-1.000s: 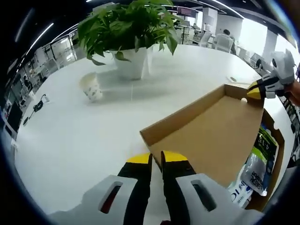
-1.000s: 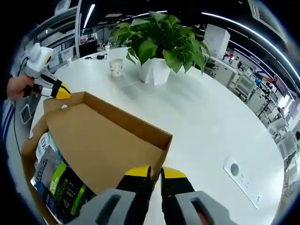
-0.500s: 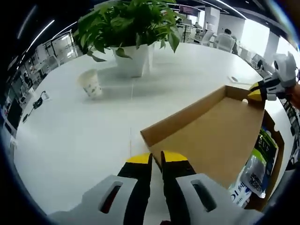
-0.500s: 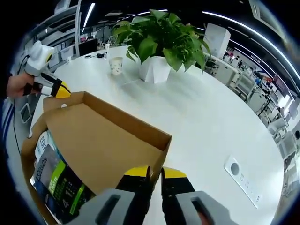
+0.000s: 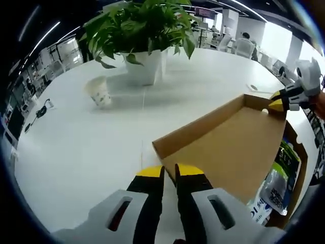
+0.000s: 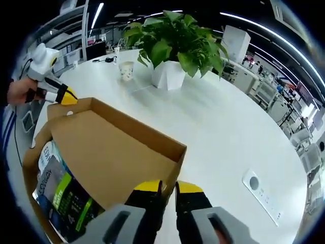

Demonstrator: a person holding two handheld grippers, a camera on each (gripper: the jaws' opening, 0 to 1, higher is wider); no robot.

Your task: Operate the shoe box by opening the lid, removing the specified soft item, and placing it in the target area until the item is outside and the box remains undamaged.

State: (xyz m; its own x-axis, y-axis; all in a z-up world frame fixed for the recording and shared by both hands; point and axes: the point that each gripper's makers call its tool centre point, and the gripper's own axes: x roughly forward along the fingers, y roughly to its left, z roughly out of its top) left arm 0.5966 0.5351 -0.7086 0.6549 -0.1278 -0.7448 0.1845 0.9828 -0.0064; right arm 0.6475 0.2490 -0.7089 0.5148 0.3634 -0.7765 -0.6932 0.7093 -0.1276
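Observation:
The brown cardboard shoe box lid [image 5: 228,147] stands raised, its hollow inside toward me. My left gripper [image 5: 170,172] is shut on the lid's near corner wall, yellow tips close together. My right gripper [image 6: 170,187] is shut on the opposite corner of the lid [image 6: 111,152]. Each gripper also appears in the other's view: the right gripper [image 5: 284,99] at the lid's far corner, and the left gripper [image 6: 63,96] in a person's hand. Under the lid, the box base [image 6: 29,157] holds soft printed packets [image 6: 58,195] in green, blue and white, also visible as packets [image 5: 279,180].
The box sits on a large white table [image 5: 91,147]. A potted green plant [image 5: 142,35] in a white pot and a paper cup [image 5: 98,91] stand beyond the lid. A socket plate [image 6: 254,184] lies to the right. A cable [image 5: 40,113] lies at the table's far left edge.
Both grippers keep their hold on the lid's corners. The views have shifted only slightly; the lid stays raised about as before.

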